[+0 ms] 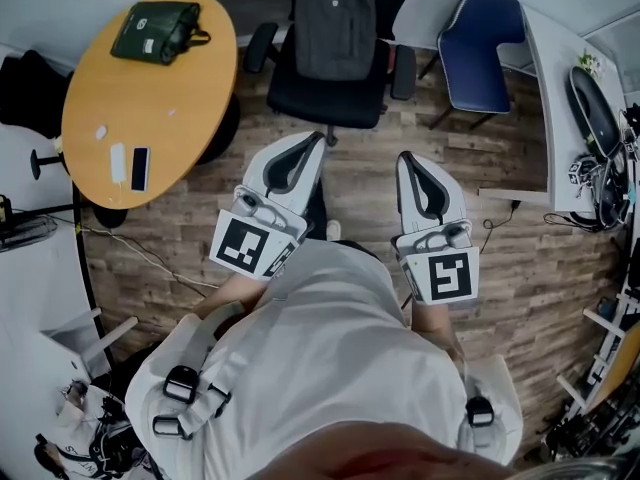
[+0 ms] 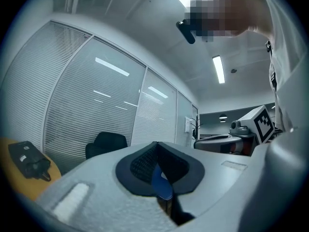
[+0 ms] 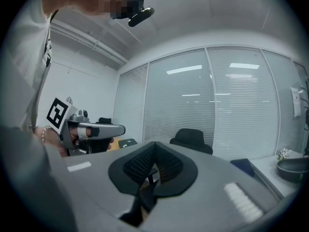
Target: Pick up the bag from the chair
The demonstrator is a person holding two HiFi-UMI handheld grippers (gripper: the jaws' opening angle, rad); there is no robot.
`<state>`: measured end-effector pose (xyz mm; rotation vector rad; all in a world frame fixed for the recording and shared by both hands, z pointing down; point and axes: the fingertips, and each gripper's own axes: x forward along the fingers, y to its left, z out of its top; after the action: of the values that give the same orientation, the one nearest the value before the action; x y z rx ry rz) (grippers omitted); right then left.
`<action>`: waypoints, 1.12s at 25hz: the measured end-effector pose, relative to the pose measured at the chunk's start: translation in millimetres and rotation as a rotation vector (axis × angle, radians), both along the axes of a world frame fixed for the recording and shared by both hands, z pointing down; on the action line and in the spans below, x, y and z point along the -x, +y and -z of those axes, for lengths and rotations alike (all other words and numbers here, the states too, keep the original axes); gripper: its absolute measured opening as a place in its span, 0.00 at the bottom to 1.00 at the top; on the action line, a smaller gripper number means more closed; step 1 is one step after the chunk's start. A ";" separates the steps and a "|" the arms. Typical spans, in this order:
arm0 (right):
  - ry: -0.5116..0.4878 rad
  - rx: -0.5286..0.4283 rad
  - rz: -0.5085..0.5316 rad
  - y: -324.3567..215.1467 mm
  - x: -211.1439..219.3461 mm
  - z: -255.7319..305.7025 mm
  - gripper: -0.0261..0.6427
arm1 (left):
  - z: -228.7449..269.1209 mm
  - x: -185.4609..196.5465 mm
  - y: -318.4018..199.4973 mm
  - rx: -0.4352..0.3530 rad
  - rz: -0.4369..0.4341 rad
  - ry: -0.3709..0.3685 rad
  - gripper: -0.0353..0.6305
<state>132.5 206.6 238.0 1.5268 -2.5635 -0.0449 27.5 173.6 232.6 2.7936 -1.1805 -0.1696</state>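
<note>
A grey backpack (image 1: 335, 28) stands upright on the seat of a black office chair (image 1: 325, 103) at the top middle of the head view. My left gripper (image 1: 316, 138) and right gripper (image 1: 404, 158) are held side by side over the wooden floor, just short of the chair, both pointing toward it. Each is shut with its tips together and nothing between them. In the left gripper view the left gripper (image 2: 156, 144) aims into the room, with the chair's dark back (image 2: 106, 144) to the left. The right gripper (image 3: 154, 143) faces the same chair (image 3: 190, 139).
A round wooden table (image 1: 170, 108) at the left carries a dark green bag (image 1: 155, 30), a phone (image 1: 139, 168) and small white items. A blue chair (image 1: 480, 53) stands right of the black one. A white desk (image 1: 560, 118) with cables lines the right side.
</note>
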 end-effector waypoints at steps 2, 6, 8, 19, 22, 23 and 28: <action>0.008 0.000 0.002 -11.2 2.1 1.6 0.04 | 1.5 0.6 -11.9 -0.002 -0.004 0.003 0.06; 0.017 -0.005 -0.002 -38.0 6.4 3.9 0.04 | 1.8 3.2 -38.6 -0.008 -0.014 0.006 0.06; 0.018 -0.005 -0.005 -52.3 9.4 3.5 0.04 | -0.3 5.6 -52.7 -0.003 -0.018 0.010 0.06; 0.030 0.003 0.017 -146.4 39.9 5.2 0.04 | 2.1 28.7 -144.6 0.001 -0.027 0.018 0.06; 0.036 0.006 0.021 -174.1 48.8 3.6 0.04 | 0.2 34.0 -171.6 0.004 -0.037 0.018 0.06; 0.038 0.008 0.020 -183.4 51.4 2.5 0.04 | -0.8 36.1 -180.7 0.005 -0.041 0.017 0.06; 0.043 0.014 0.014 -226.9 61.3 0.6 0.04 | -2.3 46.9 -225.0 0.006 -0.046 0.016 0.06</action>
<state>71.2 -20.3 237.5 1.4871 -2.5358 -0.0612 -19.5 -51.4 234.9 2.8058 -1.1101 -0.1841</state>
